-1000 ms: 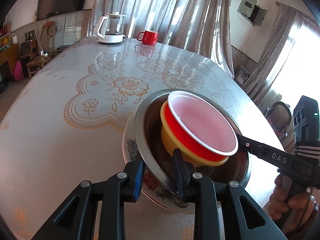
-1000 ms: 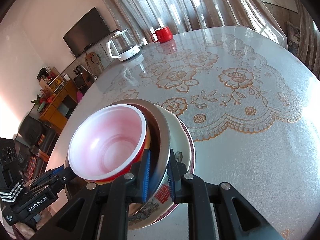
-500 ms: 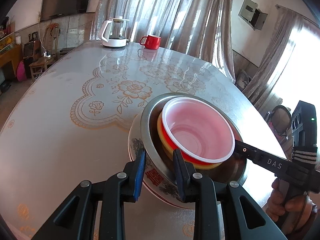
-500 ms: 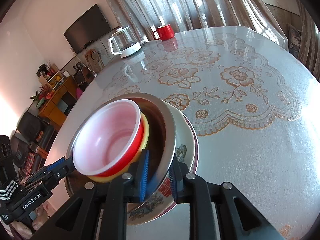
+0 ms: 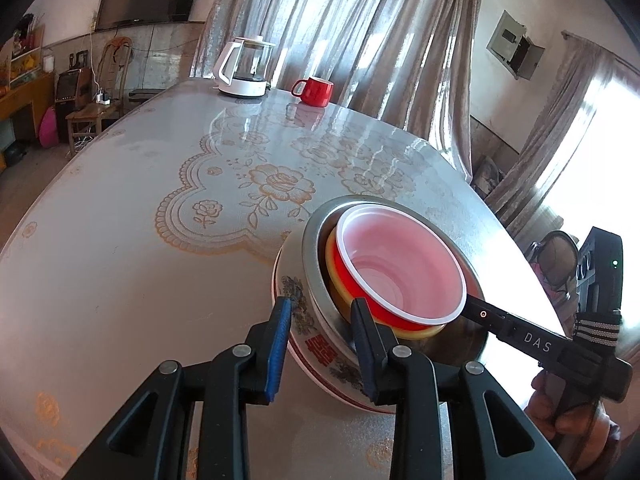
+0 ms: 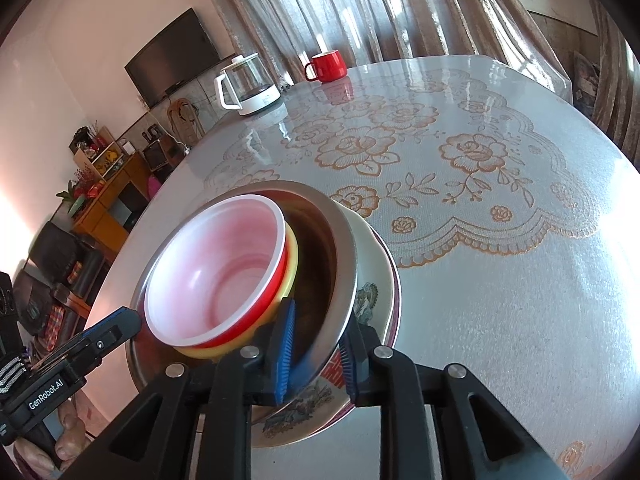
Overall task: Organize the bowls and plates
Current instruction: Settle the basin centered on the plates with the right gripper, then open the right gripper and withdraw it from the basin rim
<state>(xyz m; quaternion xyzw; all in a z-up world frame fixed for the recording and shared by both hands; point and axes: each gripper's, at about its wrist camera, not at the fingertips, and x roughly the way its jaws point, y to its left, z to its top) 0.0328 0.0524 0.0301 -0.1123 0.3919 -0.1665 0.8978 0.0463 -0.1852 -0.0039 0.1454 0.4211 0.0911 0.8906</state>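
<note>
A stack rests on the table. From the bottom up it is a patterned ceramic plate [image 5: 320, 348], a steel bowl [image 5: 316, 260], a yellow bowl [image 5: 332, 268] and a red bowl [image 5: 400, 268] with a white inside. My left gripper [image 5: 320, 332] straddles the near rims of the plate and steel bowl, its jaws opening and its pads loose on them. My right gripper [image 6: 316, 350] straddles the steel bowl [image 6: 344, 248] and the plate [image 6: 372, 276] on the opposite side, jaws likewise opening. The red bowl [image 6: 224, 276] sits just beyond its fingers.
A glass kettle [image 5: 244, 68] and a red mug [image 5: 314, 90] stand at the far edge of the lace-covered table [image 5: 120, 240]. The stack lies close to the table's near right edge. A hand [image 5: 568, 420] holds the right gripper there.
The stack was tilted between the two grippers and now sits level on the table. Both pairs of jaws have widened a little around the rims.
</note>
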